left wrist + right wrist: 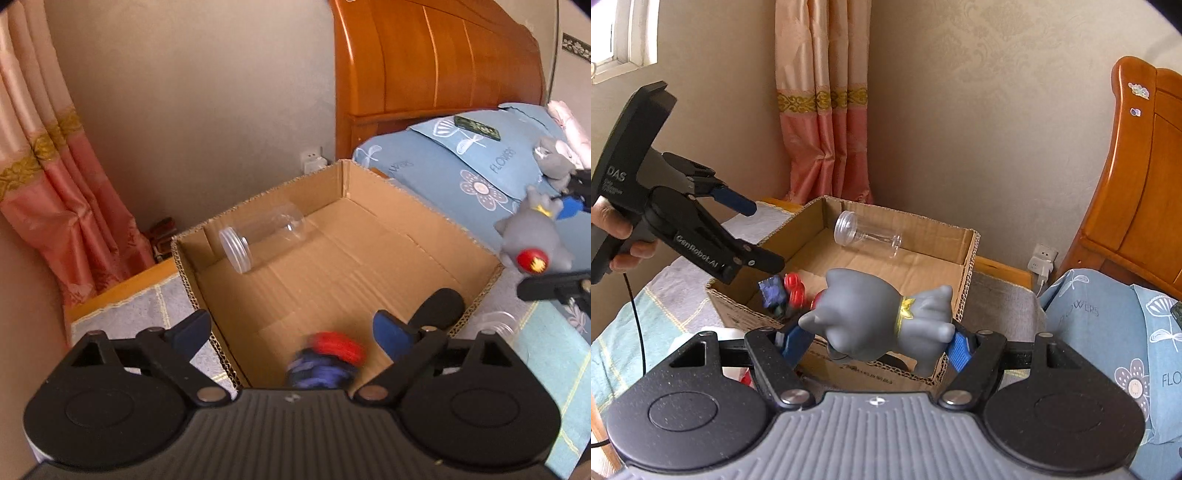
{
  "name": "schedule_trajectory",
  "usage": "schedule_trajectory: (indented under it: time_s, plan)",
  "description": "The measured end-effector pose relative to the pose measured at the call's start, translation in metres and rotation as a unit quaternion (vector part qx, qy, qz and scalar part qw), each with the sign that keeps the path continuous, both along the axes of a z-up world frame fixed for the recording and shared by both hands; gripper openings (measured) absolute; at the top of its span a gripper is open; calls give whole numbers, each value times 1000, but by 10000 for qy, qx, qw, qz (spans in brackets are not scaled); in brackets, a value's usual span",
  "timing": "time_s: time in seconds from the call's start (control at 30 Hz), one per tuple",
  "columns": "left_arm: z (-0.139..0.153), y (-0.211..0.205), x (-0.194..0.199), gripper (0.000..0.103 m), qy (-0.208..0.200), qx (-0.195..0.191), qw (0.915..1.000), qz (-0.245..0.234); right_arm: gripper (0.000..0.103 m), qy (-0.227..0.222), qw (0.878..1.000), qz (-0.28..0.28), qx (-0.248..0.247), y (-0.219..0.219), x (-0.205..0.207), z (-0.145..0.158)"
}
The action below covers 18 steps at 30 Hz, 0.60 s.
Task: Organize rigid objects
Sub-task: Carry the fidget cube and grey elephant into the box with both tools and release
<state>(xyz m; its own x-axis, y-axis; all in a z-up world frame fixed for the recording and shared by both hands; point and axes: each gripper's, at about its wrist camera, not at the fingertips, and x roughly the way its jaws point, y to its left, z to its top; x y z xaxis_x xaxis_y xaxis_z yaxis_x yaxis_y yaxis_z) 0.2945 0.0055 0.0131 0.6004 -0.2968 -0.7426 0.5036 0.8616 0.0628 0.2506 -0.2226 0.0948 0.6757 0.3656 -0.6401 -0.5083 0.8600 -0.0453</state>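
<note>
The box was plain brown cardboard, the jar in it clear, and the toy beside it red and purple. The figure was grey with a yellow collar and a red spot. The curtain was peach and pink with a gold band, the pillow blue with white flowers.

- "DAS" is showing in pale letters on the dark body of the left tongs, above smaller lines too fine to read.
- "GenRobot.AI" is running along the black lower arm of those same tongs.
- "FLOWERS" is showing on the blue pillowcase in the left wrist view, with a partly hidden repeat nearby.
- In the right wrist view the same pillowcase is reading "...OWERS" and a cut-off "FLO".
- Print on the cardboard box front is staying too blurred to read.
</note>
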Motion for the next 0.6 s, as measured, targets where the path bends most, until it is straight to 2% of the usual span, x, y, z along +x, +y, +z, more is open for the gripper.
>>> schedule_trajectory:
  time_s: [0.2, 0.6]
  plan:
    - [-2, 8, -3, 94, 49, -136, 9999, 34, 77, -1, 10000, -16, -65, 3, 21, -3]
    - [2, 16, -30, 94, -106, -269, 9995, -112, 77, 170, 9992, -152, -321, 24, 84, -14]
